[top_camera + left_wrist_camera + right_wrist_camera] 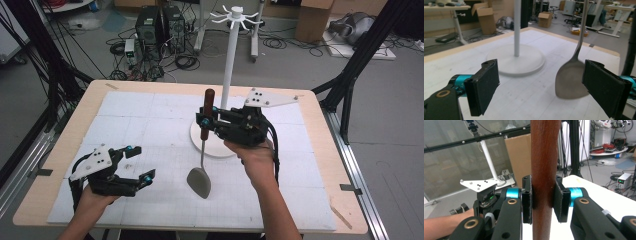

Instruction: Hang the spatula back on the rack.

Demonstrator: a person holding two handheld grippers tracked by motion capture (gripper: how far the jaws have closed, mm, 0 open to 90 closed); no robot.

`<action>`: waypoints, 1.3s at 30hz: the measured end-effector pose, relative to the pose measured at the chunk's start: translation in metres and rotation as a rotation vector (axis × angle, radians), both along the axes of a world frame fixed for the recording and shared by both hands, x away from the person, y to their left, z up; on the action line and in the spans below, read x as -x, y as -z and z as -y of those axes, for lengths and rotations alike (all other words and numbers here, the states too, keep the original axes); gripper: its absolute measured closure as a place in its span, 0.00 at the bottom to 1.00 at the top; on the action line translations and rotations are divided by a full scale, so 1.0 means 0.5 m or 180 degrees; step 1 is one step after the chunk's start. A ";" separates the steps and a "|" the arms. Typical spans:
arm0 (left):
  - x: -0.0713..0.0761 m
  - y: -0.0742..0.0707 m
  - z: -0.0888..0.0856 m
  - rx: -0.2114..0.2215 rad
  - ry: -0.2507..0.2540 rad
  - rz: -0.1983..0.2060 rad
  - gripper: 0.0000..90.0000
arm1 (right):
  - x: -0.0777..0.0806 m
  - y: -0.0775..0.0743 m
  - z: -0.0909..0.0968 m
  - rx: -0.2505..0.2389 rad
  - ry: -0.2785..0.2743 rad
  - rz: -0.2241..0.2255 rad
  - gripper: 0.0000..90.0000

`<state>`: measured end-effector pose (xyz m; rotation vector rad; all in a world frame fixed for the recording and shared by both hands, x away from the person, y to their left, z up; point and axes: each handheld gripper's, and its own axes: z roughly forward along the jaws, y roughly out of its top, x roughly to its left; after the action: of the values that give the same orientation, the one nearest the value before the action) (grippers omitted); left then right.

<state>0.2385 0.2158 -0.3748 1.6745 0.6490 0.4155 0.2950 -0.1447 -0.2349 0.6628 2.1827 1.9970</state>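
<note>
Spatula [201, 150]: metal blade, thin metal shank, dark red-brown wooden handle; held upright above the bench [60, 150], blade downward, hanging just in front of the rack's round base. Right gripper [206, 121]: fingers [526, 202] clamped on the wooden handle from both sides, as the right gripper view shows close up; the person's right hand [257, 160] carries it over the bench's middle. Left gripper [137, 162]: fingers [482, 86] spread wide with nothing between them, low over the bench's near left part, well apart from the spatula; in the left gripper view the blade hangs beyond the gap, nearer one finger. White utensil rack [231, 60]: tall post with hooks at the top, round base resting on the white gridded mat.
</note>
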 end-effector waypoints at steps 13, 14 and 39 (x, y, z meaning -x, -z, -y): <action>-0.013 0.028 -0.051 -0.0033 -0.0314 -0.0089 0.18 | -0.078 -0.053 -0.003 0.0089 0.0112 0.0051 0.81; -0.013 0.029 -0.051 -0.0010 -0.0318 -0.0100 0.18 | -0.083 -0.059 -0.001 0.0095 0.0130 0.0068 0.81; -0.013 0.034 -0.045 0.0028 -0.0274 -0.0135 0.18 | -0.177 -0.137 -0.018 0.0125 0.0333 0.0059 0.81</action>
<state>0.2451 0.2381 -0.3919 1.6550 0.7552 0.4391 0.3835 -0.1359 -0.1664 0.7344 2.1243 1.8968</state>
